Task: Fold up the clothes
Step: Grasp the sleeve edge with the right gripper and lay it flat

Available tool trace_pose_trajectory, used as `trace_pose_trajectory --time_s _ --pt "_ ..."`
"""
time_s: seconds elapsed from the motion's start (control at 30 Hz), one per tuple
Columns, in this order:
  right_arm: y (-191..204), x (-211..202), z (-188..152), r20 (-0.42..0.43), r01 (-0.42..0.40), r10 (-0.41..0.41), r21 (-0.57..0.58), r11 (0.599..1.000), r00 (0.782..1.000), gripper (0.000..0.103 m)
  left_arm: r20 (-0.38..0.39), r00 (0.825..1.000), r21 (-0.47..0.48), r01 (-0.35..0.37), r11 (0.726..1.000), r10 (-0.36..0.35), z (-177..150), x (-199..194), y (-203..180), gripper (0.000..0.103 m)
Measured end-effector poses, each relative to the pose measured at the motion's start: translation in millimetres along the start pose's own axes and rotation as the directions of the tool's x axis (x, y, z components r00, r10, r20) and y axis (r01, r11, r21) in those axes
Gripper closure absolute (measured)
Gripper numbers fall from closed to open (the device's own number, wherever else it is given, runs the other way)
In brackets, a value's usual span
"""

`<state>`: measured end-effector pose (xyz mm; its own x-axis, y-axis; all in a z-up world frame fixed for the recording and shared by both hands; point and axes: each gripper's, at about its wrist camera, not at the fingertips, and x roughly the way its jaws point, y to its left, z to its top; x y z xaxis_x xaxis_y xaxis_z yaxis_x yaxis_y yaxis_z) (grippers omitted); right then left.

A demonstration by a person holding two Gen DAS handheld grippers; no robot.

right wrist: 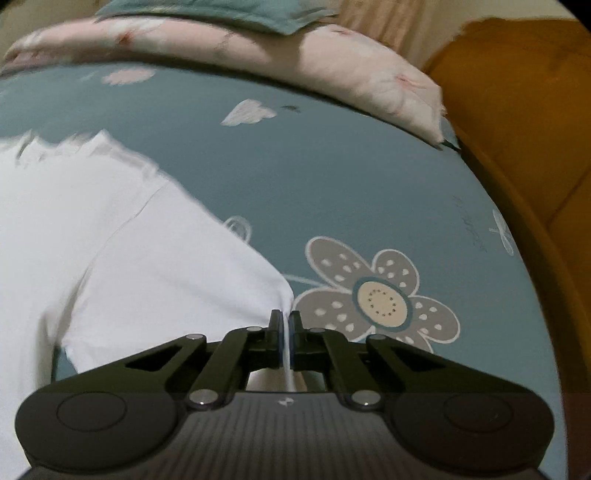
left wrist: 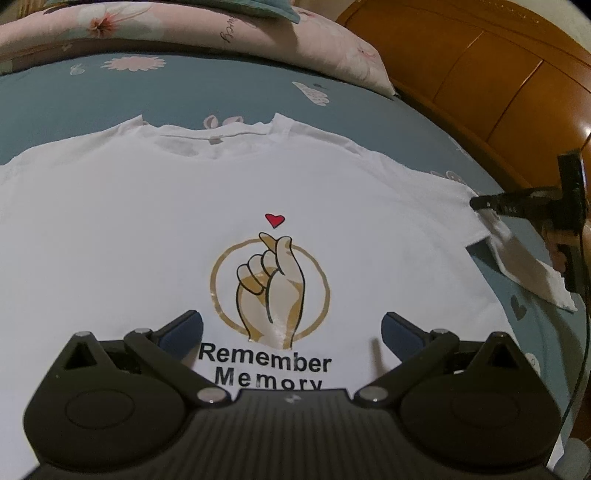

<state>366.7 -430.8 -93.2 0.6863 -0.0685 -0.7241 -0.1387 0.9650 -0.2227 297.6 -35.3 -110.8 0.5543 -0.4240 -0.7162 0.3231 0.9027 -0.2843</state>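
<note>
A white T-shirt (left wrist: pixel 147 229) lies flat, front up, on the bed, printed with a finger-heart hand and the words "Remember Memory". My left gripper (left wrist: pixel 291 328) hovers open over the print, nothing between its fingers. My right gripper (right wrist: pixel 285 321) is shut on the edge of the shirt's right sleeve (right wrist: pixel 177 266), a thin fold of white cloth pinched between its pads. The left wrist view also shows that right gripper (left wrist: pixel 480 203) at the right edge, clamped on the sleeve (left wrist: pixel 517 254), which is lifted slightly off the sheet.
The teal bedsheet (right wrist: pixel 332 177) with flower prints spreads around the shirt. A pink floral pillow (left wrist: pixel 221 33) lies along the far side. A wooden headboard (left wrist: pixel 498 74) rises at the right.
</note>
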Motion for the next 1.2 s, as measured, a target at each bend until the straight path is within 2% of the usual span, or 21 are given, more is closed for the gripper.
trace_pose_trajectory --time_s 0.13,0.2,0.23,0.3,0.33,0.43,0.5,0.67,0.73,0.8,0.9,1.03,1.1,1.2 --pt "4.4 20.5 -1.0 -0.034 0.04 -0.041 -0.04 0.998 0.999 0.099 0.0 1.0 0.001 0.003 1.0 -0.003 0.2 -0.2 0.8 0.001" --pt "6.6 25.0 -4.9 -0.011 0.076 -0.076 -0.047 0.996 0.997 0.099 0.001 1.0 0.001 0.006 1.0 -0.006 0.1 -0.1 1.2 0.001" --pt "7.3 26.7 -6.7 0.002 0.093 -0.093 -0.046 0.995 0.996 0.094 0.001 1.0 0.001 0.006 1.0 -0.006 -0.1 -0.2 1.2 0.001" --pt "3.7 23.5 -10.3 0.018 0.121 -0.12 -0.026 0.992 0.993 0.074 0.002 1.0 0.001 0.007 1.0 -0.007 -0.4 -0.4 0.9 0.001" --pt "0.7 20.1 -11.9 0.021 0.125 -0.125 -0.013 0.992 0.992 0.072 0.001 1.0 0.003 0.007 1.0 -0.007 -0.5 -0.5 0.8 0.001" --pt "-14.2 -3.4 -18.9 0.042 0.112 -0.113 0.029 0.993 0.993 0.072 0.0 1.0 0.005 0.008 1.0 -0.008 -0.4 -0.2 0.6 0.001" --pt "-29.4 -22.0 -28.4 0.048 0.126 -0.129 0.061 0.99 0.99 0.065 0.0 1.0 0.004 0.008 1.0 -0.008 -0.1 -0.2 0.7 0.001" --pt "-73.1 -63.2 -69.9 -0.015 0.188 -0.188 0.149 0.971 0.982 0.054 -0.001 1.0 0.004 0.011 1.0 -0.011 -0.1 -0.3 1.2 0.001" --pt "-88.2 -75.9 -92.1 -0.048 0.201 -0.195 0.185 0.962 0.98 0.053 0.0 1.0 0.01 0.009 1.0 -0.009 -0.6 -0.1 0.6 0.001" --pt "-102.6 -83.6 -112.2 -0.085 0.197 -0.182 0.234 0.952 0.98 0.051 0.002 1.0 0.018 0.004 1.0 -0.004 -1.1 0.1 -0.5 0.001" --pt "-114.4 -89.6 -134.4 -0.107 0.24 -0.219 0.269 0.933 0.97 0.051 0.006 1.0 0.027 -0.001 1.0 0.001 -2.1 0.6 -1.3 0.001" --pt "-131.2 -94.7 -151.8 -0.095 0.294 -0.278 0.367 0.883 0.956 0.047 0.01 1.0 0.033 -0.001 0.999 0.0 -2.8 0.4 -1.3 0.001" --pt "-137.8 -95.4 -157.8 -0.098 0.332 -0.32 0.387 0.86 0.942 0.04 0.012 1.0 0.036 -0.001 0.999 0.001 -3.0 0.8 -1.3 0.001" --pt "-148.5 -100.4 -168.1 -0.093 0.348 -0.342 0.433 0.832 0.935 0.04 0.014 1.0 0.043 -0.003 0.999 0.002 -3.5 0.8 -1.6 0.001"
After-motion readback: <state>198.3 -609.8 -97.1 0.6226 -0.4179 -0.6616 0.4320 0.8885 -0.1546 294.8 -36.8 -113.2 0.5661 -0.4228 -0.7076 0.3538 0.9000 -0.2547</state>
